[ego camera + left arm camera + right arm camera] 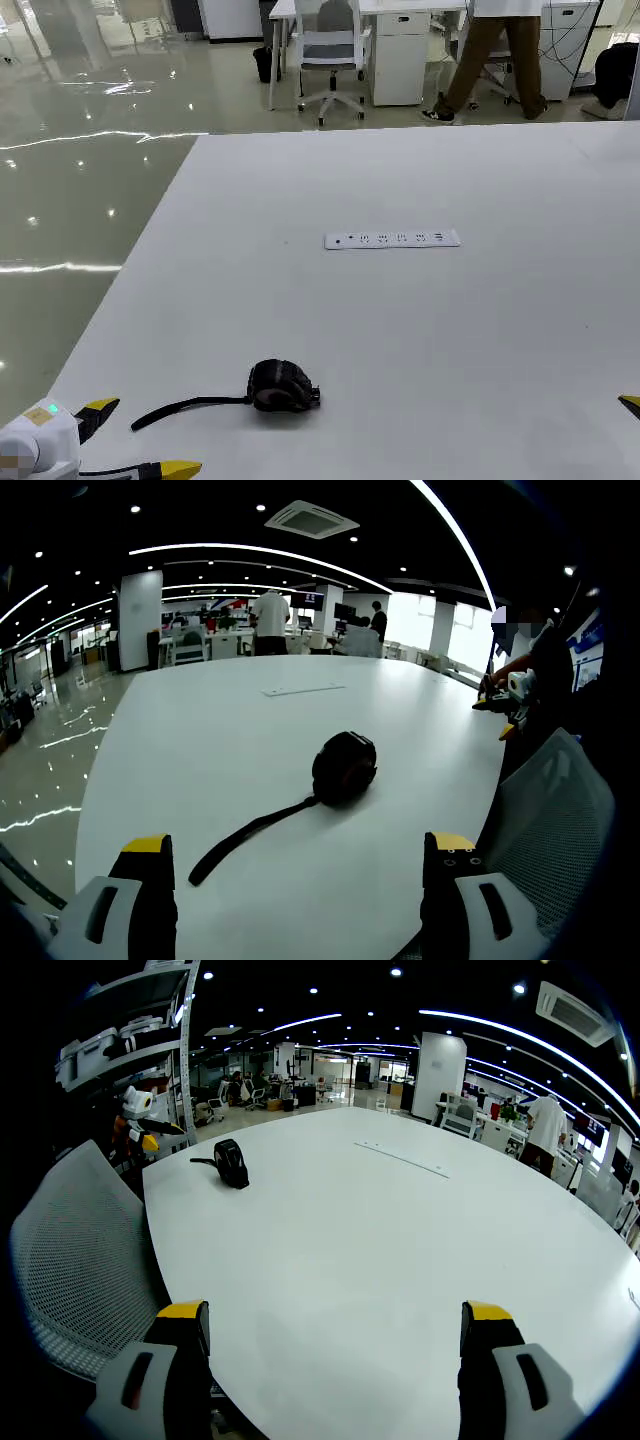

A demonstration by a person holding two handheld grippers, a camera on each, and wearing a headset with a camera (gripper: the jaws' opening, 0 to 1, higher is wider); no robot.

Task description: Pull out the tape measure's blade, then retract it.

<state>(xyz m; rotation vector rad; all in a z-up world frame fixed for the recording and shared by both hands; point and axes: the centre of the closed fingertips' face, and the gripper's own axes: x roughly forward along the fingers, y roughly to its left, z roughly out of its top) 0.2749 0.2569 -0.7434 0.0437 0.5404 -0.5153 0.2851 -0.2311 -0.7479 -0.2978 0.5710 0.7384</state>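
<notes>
Sitting near-left on bench (pixel 400 330), tape measure (pixel 283 386): prob rigid, dense-ish case, floppy strap (pixel 185 407). Clamp case flanks, not strap. Left tongs (pixel 300 843), right tongs (pixel 334 1310) both wide, empty.

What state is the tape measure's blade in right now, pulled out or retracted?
Retracted: no blade extends from the tape measure; only its black strap trails across the white table.
</notes>
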